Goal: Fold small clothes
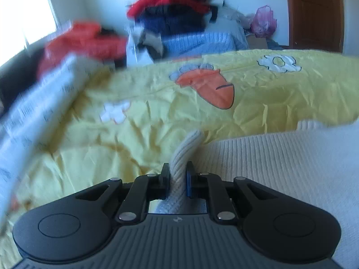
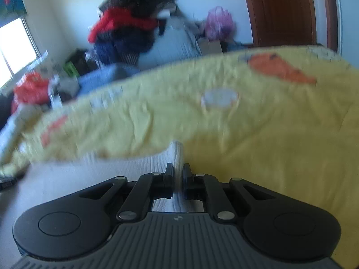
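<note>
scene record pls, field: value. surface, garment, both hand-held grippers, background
surface: yellow bedsheet with carrot print
garment: white ribbed knit, lying on the sheet
left hand-held gripper: shut on a pinched fold of the knit
right hand-held gripper: shut on another pinched fold of the knit
background: clothes pile behind the bed, wooden door, pink bag
image quality: motion blur, stronger in right wrist view

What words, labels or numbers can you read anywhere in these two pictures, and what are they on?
None can be read.
Pale sheet on the left: dark print, too blurred.
Gripper body: a small emblem, no letters.
Wall picture: one red mark, too blurred to make out.
</note>
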Demonstrator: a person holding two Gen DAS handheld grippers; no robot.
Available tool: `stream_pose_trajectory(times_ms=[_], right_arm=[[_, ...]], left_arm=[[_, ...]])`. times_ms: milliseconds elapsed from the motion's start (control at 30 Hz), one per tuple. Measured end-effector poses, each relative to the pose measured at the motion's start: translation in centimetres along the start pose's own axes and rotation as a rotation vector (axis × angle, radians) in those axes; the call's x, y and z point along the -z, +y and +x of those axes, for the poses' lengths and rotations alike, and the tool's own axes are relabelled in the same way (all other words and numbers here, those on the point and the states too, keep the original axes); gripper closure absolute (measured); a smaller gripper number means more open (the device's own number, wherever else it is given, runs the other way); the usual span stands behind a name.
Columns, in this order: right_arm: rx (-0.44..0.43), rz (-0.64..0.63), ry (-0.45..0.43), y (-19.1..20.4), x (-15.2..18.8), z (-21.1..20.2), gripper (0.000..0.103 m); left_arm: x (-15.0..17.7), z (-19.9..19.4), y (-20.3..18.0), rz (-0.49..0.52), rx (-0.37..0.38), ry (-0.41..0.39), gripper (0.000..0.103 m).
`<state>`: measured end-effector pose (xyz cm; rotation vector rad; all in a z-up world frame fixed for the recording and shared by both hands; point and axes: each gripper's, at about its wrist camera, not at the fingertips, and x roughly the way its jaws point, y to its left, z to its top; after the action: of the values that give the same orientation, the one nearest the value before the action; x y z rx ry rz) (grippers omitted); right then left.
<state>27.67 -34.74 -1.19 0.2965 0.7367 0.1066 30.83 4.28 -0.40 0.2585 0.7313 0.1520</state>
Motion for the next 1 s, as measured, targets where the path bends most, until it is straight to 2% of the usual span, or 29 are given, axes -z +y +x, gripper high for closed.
stream_pose_trajectory(times_ms=[67,100,167,233,300,367,433,500,567,600,633,667,733,833,933,1000], right_arm=[[0.039,-0.030,-0.009,0.8,0.9,0.0,0.078],[0.065,-0.038,-0.020,1.1,0.9,-0.5,0.061],[0.095,-0.013,-0.031,1.1,0.5,-2.0,0.049],[0.097,-0.013,-0.109,1.2,0.6,-5.1,0.049],[0.035,0.003,-0.197,1.1,1.2,-8.4,0.049],[-0.049,-0.016,-0.211,2.0,2.2,-10.5,0.049],[-0.068,-0.076,-0.186,3.7,3.6,-10.8,0.049],[-0.041,-0.157,-0.148,5.3,4.7,-9.7,0.050],[0.027,-0.233,-0.089,6.4,6.0,-7.6,0.050],[0.063,-0.278,-0.065,6.7,6.5,-6.2,0.048],[0.085,-0.332,-0.086,6.7,7.3,-5.6,0.046],[0.093,-0.348,-0.111,6.6,7.8,-5.4,0.045],[0.071,-0.296,-0.104,5.8,7.6,-5.3,0.042],[0.030,-0.199,-0.089,4.4,7.0,-5.2,0.040],[0.059,-0.226,-0.099,5.2,7.8,-5.7,0.039],[0.103,-0.204,-0.125,5.9,7.8,-7.4,0.038]], left_arm=[[-0.1,-0.7,-1.2,0.058,-0.038,-0.018,0.087],[-0.1,-1.1,-1.5,0.093,-0.048,-0.024,0.085],[-0.1,-2.5,-1.2,0.108,-0.050,-0.043,0.084],[0.2,-5.1,-0.2,0.068,-0.059,-0.087,0.083],[1.0,-8.4,0.3,0.031,-0.045,-0.157,0.078],[1.9,-10.5,0.0,0.030,0.034,-0.215,0.068],[2.5,-10.7,-1.3,0.082,0.089,-0.204,0.056],[3.1,-9.5,-2.8,0.117,0.082,-0.156,0.056],[3.6,-7.5,-3.0,0.082,0.072,-0.076,0.056],[4.1,-6.7,-2.6,0.054,0.086,-0.080,0.052],[4.8,-6.5,-2.1,0.033,0.092,-0.124,0.042],[5.5,-6.0,-1.6,0.011,0.095,-0.151,0.041],[6.2,-5.6,-0.8,-0.025,0.127,-0.176,0.041],[5.9,-5.2,-0.9,-0.041,0.121,-0.171,0.040],[6.2,-6.3,-1.3,-0.028,0.103,-0.183,0.040],[6.9,-8.3,-0.8,-0.043,0.083,-0.200,0.041]])
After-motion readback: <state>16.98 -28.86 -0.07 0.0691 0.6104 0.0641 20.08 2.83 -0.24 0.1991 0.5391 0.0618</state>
